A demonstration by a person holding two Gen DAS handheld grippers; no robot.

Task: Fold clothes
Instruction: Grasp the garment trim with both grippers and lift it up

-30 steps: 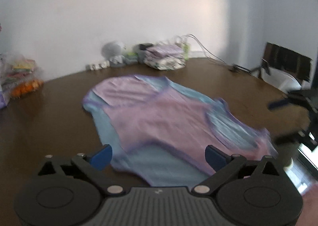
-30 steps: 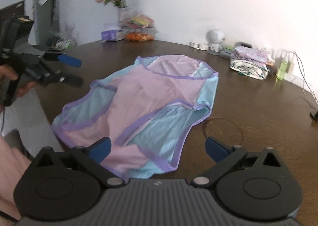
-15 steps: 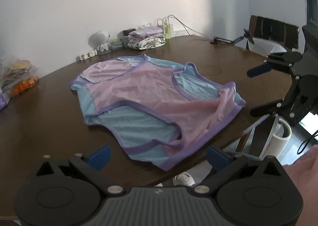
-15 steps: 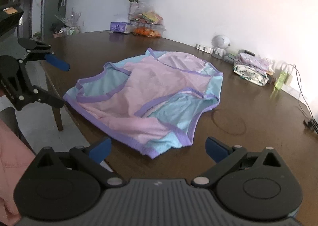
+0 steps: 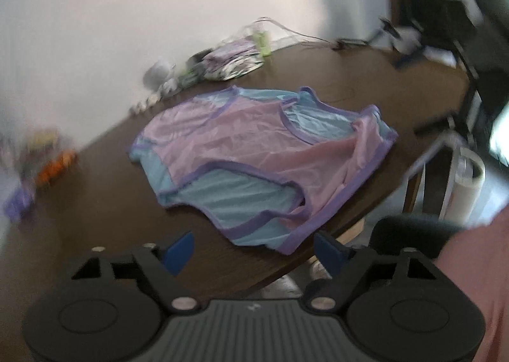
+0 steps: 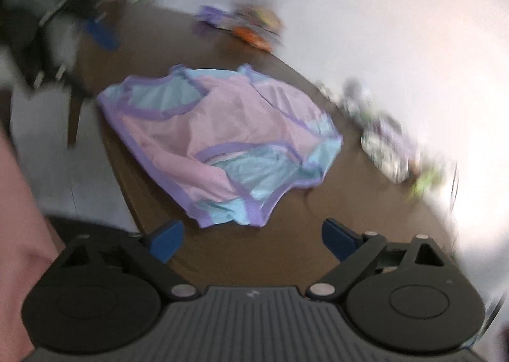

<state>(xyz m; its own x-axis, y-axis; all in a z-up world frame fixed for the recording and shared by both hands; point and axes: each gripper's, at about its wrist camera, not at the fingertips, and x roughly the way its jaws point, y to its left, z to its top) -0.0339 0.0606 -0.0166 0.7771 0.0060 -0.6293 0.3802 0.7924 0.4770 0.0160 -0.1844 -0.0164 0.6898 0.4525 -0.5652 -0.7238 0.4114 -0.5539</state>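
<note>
Nearest, both grippers are held back from the table, jaws spread wide and holding nothing. The left gripper (image 5: 254, 250) hangs over the table's near edge, its blue pads (image 5: 178, 250) clear of the cloth. The right gripper (image 6: 253, 239) hovers just short of the garment's closest corner, also not touching it. A pink sleeve (image 5: 477, 282) shows at the right of the left view.

Past them, the garment (image 5: 254, 152) lies spread flat on the brown table (image 5: 95, 203), pink in the middle with light blue panels and purple trim. One purple-trimmed side runs right along the table's near edge, seemingly a little over it. In the right view the same garment (image 6: 219, 136) sits by the table's left edge.

Farther on, along the far edge by the white wall, a folded pile (image 5: 232, 59) rests beside a small white round thing (image 5: 157, 74), too blurred to name. Toward the far left corner there is something orange (image 5: 55, 166), also blurred. A white bin (image 5: 467, 184) stands on the floor beyond the table's right side.
</note>
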